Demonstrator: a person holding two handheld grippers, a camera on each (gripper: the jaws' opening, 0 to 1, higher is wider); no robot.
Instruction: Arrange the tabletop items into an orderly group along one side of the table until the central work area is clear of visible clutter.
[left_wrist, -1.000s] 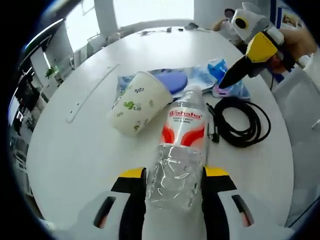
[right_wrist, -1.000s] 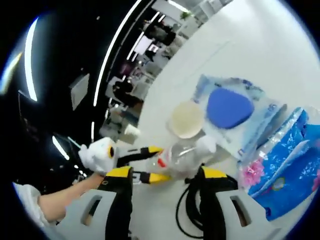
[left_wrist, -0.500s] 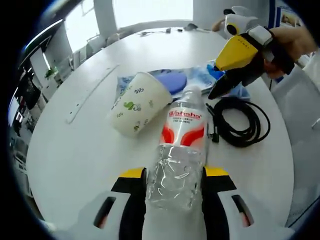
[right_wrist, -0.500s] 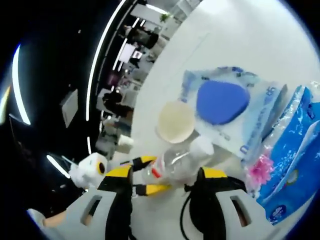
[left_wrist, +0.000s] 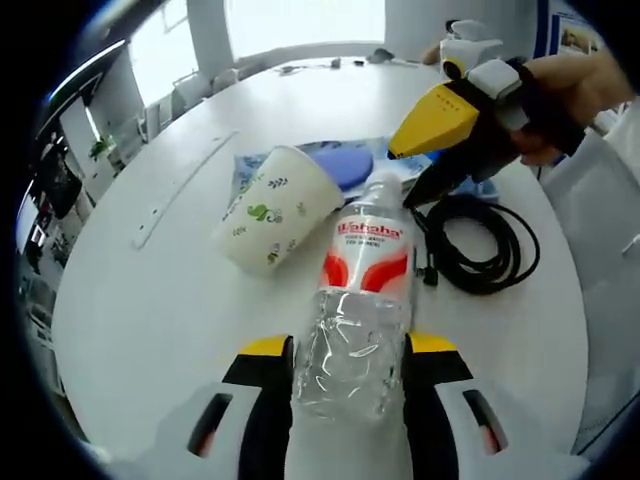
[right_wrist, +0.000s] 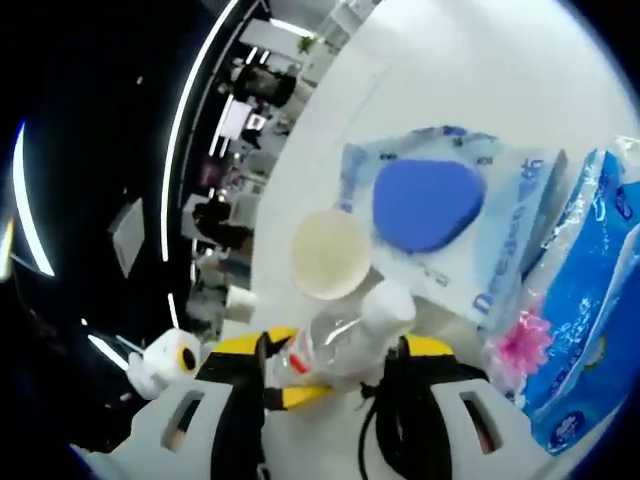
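White round table (left_wrist: 150, 300) in a bright room with windows, holding a small cluster of items and two handheld grippers.

From left to right in the left gripper view: a paper cup (left_wrist: 275, 205) with green leaf print lies tipped on its side, touching a clear water bottle (left_wrist: 358, 300) with a red and white label. The left gripper (left_wrist: 347, 375) has its yellow-tipped jaws closed against the bottle's base end. Behind the cup sits a blue pad in a clear packet (left_wrist: 345, 162). Right of the bottle lies a coiled black cable (left_wrist: 480, 245). The right gripper (left_wrist: 425, 180), held by a hand (left_wrist: 570, 95), reaches toward the bottle's white cap (right_wrist: 388, 303), jaws parted on either side of the neck. In the right gripper view, a blue tissue pack (right_wrist: 585, 320) lies at right.
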